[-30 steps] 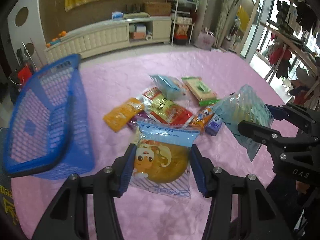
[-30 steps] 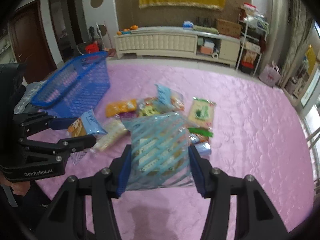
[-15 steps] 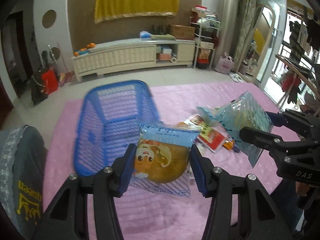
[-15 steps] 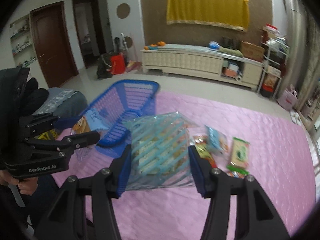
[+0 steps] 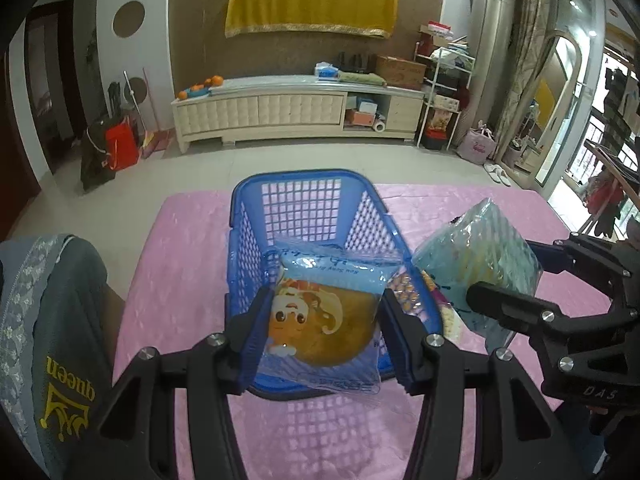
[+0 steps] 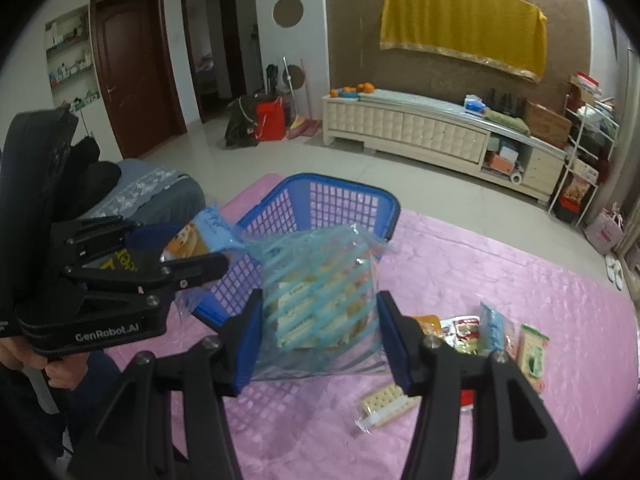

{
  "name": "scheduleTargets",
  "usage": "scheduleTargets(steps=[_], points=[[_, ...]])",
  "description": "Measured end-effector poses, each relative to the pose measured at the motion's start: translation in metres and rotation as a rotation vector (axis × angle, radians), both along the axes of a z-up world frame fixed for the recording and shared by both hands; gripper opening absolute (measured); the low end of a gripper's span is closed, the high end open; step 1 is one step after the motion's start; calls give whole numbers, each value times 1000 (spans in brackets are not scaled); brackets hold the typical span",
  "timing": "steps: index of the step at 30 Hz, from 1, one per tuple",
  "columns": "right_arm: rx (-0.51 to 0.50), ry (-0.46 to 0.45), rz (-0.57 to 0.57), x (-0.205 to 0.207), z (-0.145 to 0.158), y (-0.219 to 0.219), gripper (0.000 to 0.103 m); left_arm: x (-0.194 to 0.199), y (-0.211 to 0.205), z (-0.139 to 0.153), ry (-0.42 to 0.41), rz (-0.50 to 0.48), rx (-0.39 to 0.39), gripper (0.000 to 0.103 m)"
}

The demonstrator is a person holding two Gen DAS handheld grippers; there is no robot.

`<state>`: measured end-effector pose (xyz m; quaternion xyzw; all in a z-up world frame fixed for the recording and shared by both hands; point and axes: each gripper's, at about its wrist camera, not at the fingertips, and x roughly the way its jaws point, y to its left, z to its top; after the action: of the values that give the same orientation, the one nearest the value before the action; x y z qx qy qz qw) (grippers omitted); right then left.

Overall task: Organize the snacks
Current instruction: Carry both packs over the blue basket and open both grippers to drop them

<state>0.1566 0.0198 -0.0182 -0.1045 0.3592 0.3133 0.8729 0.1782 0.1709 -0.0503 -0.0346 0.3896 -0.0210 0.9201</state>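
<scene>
My left gripper (image 5: 326, 320) is shut on a clear bun packet (image 5: 320, 320) with a cartoon face, held over the near end of the blue mesh basket (image 5: 304, 200). To its right, my right gripper (image 5: 516, 276) is shut on a pale blue striped bag of biscuits (image 5: 476, 264), level with the basket's right rim. In the right wrist view the right gripper (image 6: 318, 332) clamps the striped bag (image 6: 320, 296) in front of the basket (image 6: 332, 200). The left gripper (image 6: 180, 250) and its bun packet (image 6: 200, 232) sit at the left. The basket floor is mostly hidden.
The basket stands on a pink quilted cloth (image 5: 180, 260). Several loose snack packets (image 6: 492, 332) lie to the right, with a cracker pack (image 6: 384, 402) nearer me. A person's knee in grey fabric (image 5: 52, 320) is at the left edge. A cream cabinet (image 5: 296, 108) lines the far wall.
Both grippers have swung left, away from the snack pile, and risen a little, each keeping its packet. The basket has come from the left side to straight ahead.
</scene>
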Motion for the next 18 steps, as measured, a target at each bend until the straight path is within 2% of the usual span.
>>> scheduleTargets(steps=[6, 10, 14, 18], points=[[-5, 69, -5, 24, -17, 15, 59, 18, 22, -26, 52, 23, -59, 50], [-24, 89, 4, 31, -24, 25, 59, 29, 31, -39, 75, 27, -64, 50], [-48, 108, 24, 34, -31, 38, 59, 28, 35, -40, 67, 21, -92, 51], [-72, 102, 35, 35, -35, 46, 60, 29, 34, -40, 69, 19, -72, 51]])
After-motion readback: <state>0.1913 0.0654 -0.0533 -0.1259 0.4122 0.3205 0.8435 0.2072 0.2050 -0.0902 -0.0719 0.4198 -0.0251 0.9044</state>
